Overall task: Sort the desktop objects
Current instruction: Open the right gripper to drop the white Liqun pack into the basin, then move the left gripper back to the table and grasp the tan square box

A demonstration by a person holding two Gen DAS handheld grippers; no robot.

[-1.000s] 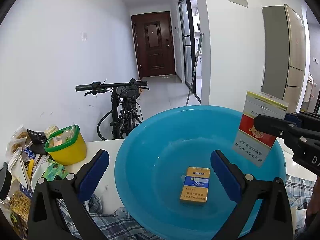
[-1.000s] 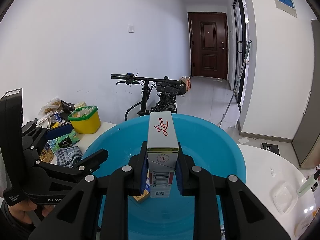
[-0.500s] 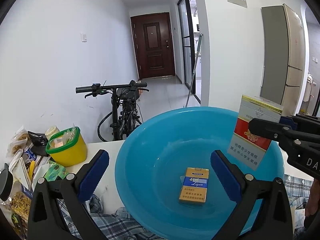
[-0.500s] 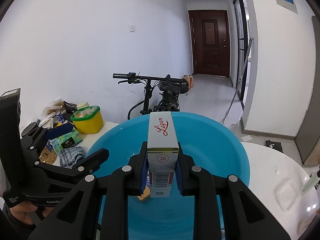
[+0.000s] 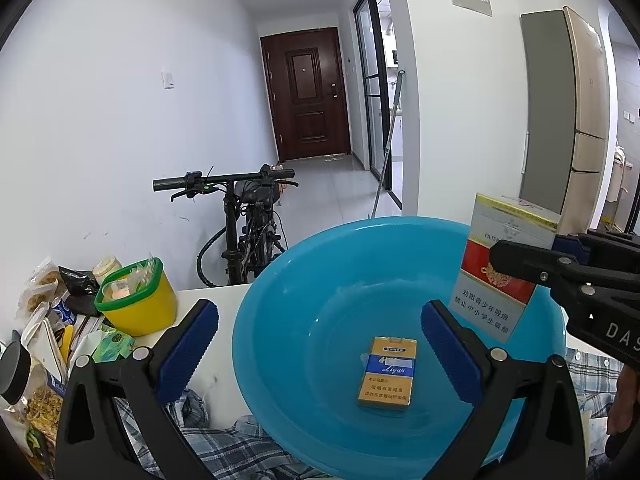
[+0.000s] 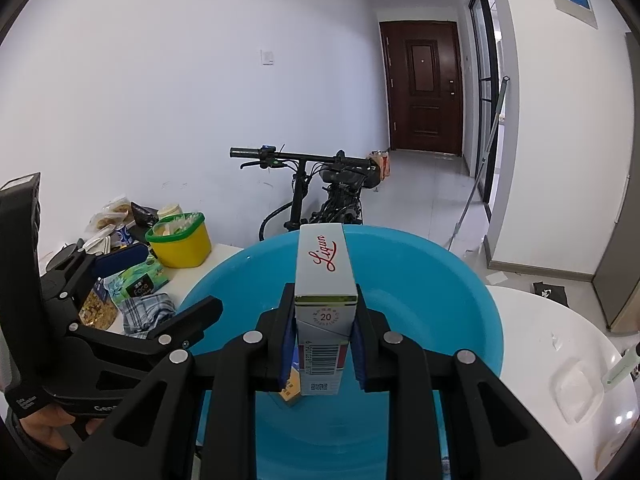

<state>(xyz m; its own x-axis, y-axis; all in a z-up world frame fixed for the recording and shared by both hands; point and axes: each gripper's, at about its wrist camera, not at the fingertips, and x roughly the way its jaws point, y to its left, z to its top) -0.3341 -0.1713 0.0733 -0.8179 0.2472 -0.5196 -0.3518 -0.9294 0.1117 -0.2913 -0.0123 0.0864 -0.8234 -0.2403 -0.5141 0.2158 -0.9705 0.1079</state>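
A big blue basin [image 5: 320, 280] stands on the white table, with an orange and blue cigarette pack [image 5: 387, 372] lying flat in it. My right gripper [image 6: 322, 316] is shut on a red and white cigarette pack [image 6: 325, 280] and holds it upright above the basin [image 6: 440, 292]. In the left wrist view that pack [image 5: 500, 276] hangs over the basin's right side. My left gripper [image 5: 320, 340] is open and empty, its fingers at the basin's near rim. The orange pack [image 6: 291, 390] peeks out below the held one.
A yellow tub with a green rim [image 5: 136, 300] and several snack packets [image 5: 44, 344] crowd the table's left. A plaid cloth [image 5: 224, 444] lies under the basin's near edge. A bicycle [image 5: 248, 216] stands behind the table. A white lid [image 6: 576, 384] lies at the right.
The right gripper has carried the red and white pack a little to the left and inward over the basin. The left gripper stays open and still.
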